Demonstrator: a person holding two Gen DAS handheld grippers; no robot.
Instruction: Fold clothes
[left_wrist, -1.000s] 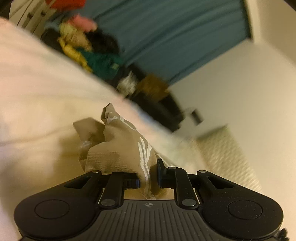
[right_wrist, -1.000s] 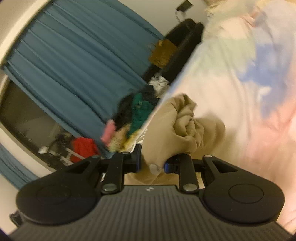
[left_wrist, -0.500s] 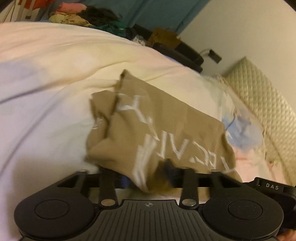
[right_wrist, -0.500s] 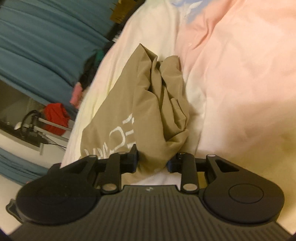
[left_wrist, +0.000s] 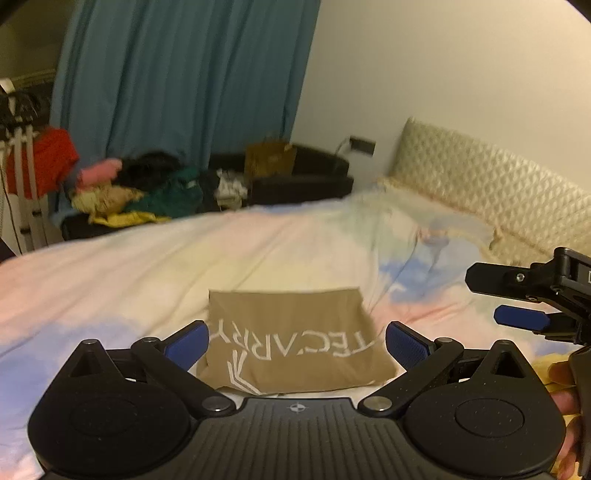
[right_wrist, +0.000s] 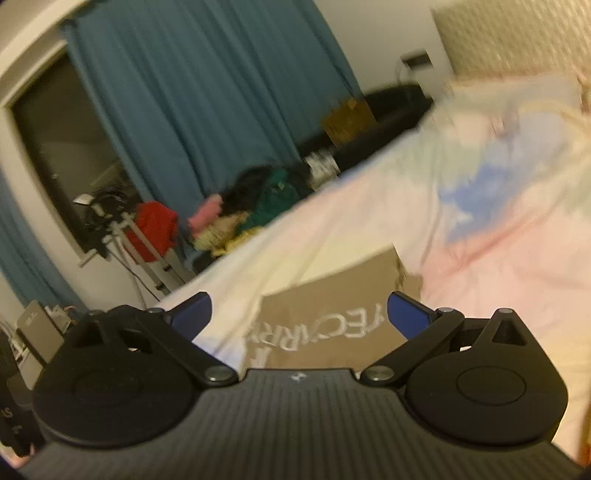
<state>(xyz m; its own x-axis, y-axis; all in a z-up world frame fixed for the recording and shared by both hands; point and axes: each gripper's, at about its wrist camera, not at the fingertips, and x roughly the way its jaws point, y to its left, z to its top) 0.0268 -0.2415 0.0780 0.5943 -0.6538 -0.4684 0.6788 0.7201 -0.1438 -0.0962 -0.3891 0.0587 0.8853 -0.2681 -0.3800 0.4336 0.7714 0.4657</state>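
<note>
A folded tan shirt (left_wrist: 295, 339) printed "TECARRY" lies on the bed (left_wrist: 147, 266), while the left gripper (left_wrist: 297, 341) and right gripper (right_wrist: 299, 314) are opening, empty.

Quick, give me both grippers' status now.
Left gripper: jaws opening wide, holding nothing; the tan garment lies on the bed.
Right gripper: jaws opening wide, holding nothing.
</note>
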